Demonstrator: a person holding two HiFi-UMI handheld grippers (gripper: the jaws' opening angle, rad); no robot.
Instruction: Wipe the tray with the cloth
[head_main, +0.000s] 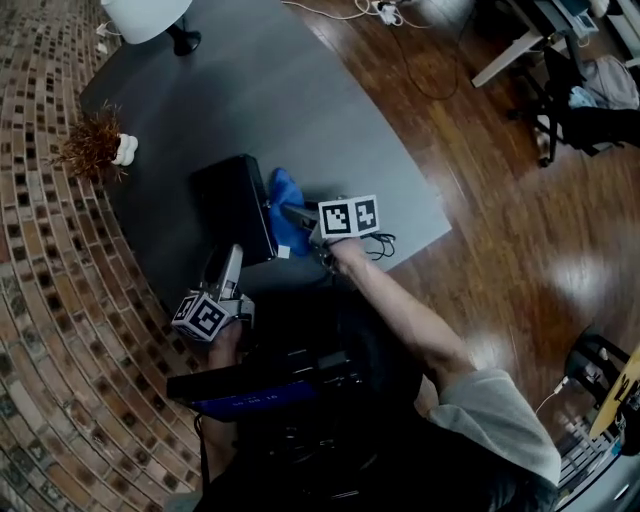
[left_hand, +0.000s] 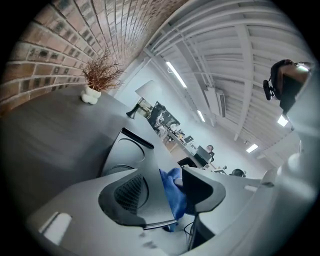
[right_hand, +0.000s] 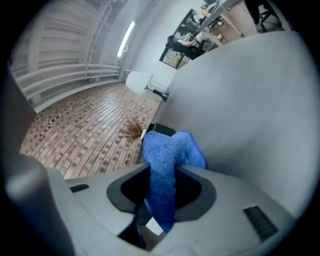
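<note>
A black tray (head_main: 232, 205) lies on the dark grey table (head_main: 330, 120). My left gripper (head_main: 228, 262) reaches its near edge. In the left gripper view the tray (left_hand: 125, 152) runs in between the jaws of this gripper (left_hand: 165, 192). It lies along the left finger (left_hand: 125, 195), and a thin gap shows before the right finger (left_hand: 202, 190). My right gripper (head_main: 298, 214) is shut on a blue cloth (head_main: 287, 222) at the tray's right side. In the right gripper view the cloth (right_hand: 167, 160) hangs pinched in that gripper (right_hand: 162, 187).
A dried plant in a white pot (head_main: 97, 148) and a white lamp (head_main: 150, 18) stand at the table's far left. Black cables (head_main: 382, 244) lie by the table's near right edge. Brick floor lies to the left, wooden floor to the right.
</note>
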